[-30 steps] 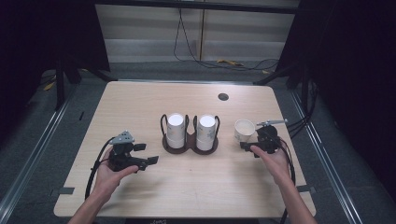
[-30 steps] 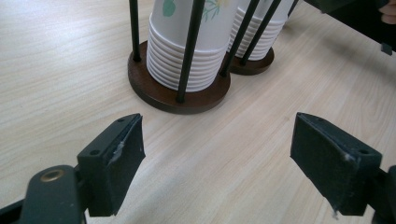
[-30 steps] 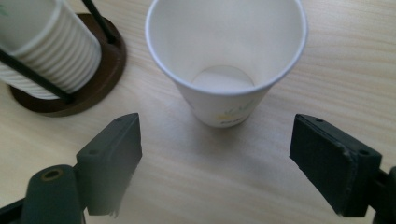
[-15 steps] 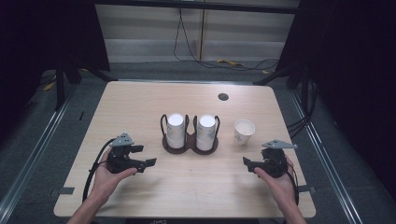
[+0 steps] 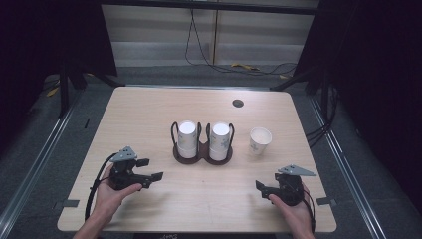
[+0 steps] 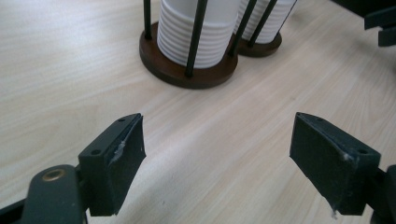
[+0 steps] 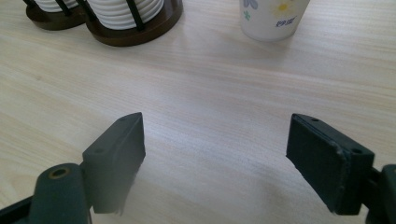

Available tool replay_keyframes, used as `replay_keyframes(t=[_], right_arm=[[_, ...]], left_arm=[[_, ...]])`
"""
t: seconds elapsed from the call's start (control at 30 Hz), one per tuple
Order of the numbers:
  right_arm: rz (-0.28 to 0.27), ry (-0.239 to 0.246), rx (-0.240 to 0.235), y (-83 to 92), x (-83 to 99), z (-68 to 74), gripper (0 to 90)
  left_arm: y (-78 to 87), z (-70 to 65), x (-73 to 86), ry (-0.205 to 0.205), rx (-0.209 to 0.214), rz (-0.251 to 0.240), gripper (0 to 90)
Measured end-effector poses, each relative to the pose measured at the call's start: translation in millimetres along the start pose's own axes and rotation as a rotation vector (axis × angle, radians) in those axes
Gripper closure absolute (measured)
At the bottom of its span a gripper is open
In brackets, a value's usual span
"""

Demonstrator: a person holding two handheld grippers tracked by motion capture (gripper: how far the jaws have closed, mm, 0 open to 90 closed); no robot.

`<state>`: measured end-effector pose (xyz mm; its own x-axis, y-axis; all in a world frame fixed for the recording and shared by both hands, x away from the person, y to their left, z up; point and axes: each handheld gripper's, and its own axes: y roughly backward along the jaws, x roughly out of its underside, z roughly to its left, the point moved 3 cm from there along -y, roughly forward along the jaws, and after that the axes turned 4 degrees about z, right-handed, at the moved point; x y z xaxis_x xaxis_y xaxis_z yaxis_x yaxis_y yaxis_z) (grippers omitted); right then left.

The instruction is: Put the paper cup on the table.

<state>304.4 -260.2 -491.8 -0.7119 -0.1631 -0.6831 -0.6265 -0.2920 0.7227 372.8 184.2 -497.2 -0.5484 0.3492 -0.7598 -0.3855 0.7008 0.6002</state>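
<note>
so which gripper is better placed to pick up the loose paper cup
Right. The right gripper is open, and the cup stands ahead of it on the holder's right. The left gripper would have to reach past the holder.

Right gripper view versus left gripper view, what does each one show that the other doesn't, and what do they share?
Right gripper view: a loose paper cup with a flower print, standing on the table. Left gripper view: the other gripper's dark tip at the upper right edge. Both: open jaws with nothing between them, and the wooden holder with its stacks of ribbed white cups.
</note>
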Motion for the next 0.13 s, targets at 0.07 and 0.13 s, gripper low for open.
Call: replay_keyframes(t=[0.07, 0.13], right_arm=[[-0.008, -0.004, 0.003, -4.4, -0.8, -2.4, 19.3], [-0.004, -0.002, 0.011, -6.9, -1.4, -4.2, 19.4]], left_arm=[[-3.3, 1.3, 3.5, 0.016, -0.003, 0.010, 18.0], [-4.7, 1.9, 5.0, 0.016, -0.010, 0.021, 18.0]])
